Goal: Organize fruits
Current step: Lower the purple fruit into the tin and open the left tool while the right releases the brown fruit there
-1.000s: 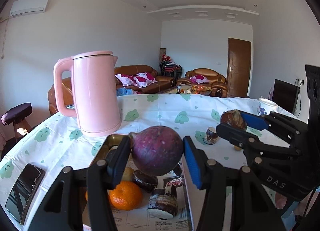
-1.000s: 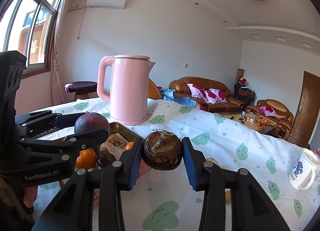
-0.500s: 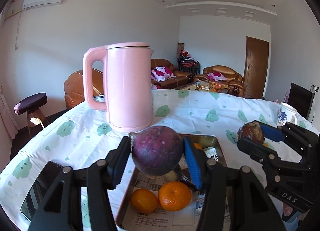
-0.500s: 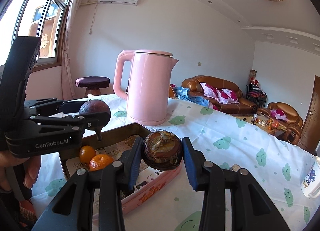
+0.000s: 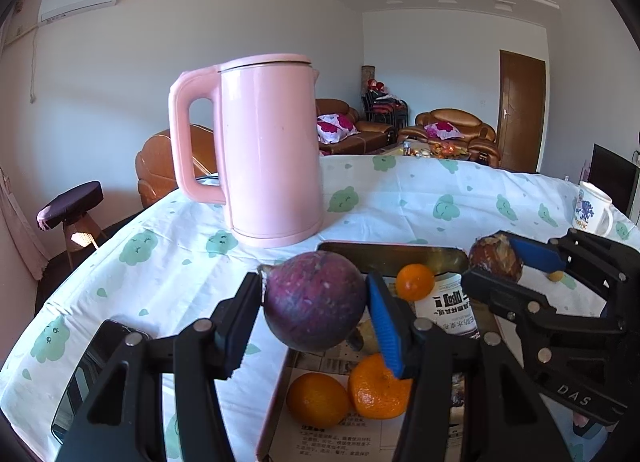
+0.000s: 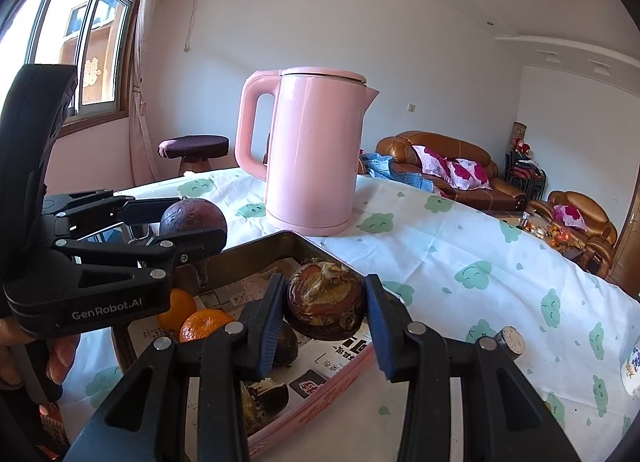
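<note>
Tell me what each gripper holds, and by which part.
Left gripper: purple fruit, clamped across its round sides. Right gripper: brown mottled fruit, also gripped by its sides.

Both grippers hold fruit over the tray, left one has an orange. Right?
Not quite: the left gripper holds a purple passion fruit, as the left wrist view shows. The oranges lie in the tray. The right gripper holds a brown fruit.
</note>
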{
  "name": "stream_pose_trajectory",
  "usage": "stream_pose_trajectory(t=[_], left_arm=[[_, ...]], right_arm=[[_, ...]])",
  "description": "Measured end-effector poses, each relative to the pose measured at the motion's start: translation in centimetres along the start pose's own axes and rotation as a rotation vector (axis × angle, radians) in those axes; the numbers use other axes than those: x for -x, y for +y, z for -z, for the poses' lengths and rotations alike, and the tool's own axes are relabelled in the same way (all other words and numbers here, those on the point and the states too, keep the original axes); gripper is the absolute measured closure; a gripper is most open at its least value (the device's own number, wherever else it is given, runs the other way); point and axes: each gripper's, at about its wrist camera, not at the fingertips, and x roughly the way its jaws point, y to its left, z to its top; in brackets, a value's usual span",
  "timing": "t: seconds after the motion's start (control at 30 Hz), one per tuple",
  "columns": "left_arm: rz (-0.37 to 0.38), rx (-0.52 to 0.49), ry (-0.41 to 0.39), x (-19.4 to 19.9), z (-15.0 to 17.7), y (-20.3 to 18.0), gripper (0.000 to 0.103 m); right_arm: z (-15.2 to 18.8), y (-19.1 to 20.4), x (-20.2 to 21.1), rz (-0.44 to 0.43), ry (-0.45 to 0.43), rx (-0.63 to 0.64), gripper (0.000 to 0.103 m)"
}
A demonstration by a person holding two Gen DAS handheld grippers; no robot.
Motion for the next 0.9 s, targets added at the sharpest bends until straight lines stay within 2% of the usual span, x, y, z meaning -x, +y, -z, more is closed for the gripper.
stream_pose_trajectory(t=[0.5,0.63,0.73,0.9], left_arm=[[0.004,-0.037,0.071,-1.6,0.4,-0.7,0.047],[-0.006,-0.041,0.058,-1.2,0.4,-0.8,0.038],[-0.011,-0.039,0.026,-0.5,0.1,-0.9,0.031],[0.015,-0.010,-0.018,0.9,-0.6,-1.6,0.019]], right_arm=[[0.5,-0.3,-2.2,-0.043,0.113,-0.026,0.061],[0.6,-0.3,-2.5,-0.055,0.139,-0.030,0.059],[0.7,-0.4,-2.1,-0.047,0.130,-0.034,0.044],[1.0,-1.6,-0.5,-0.003,0.121,-0.032,0.043]])
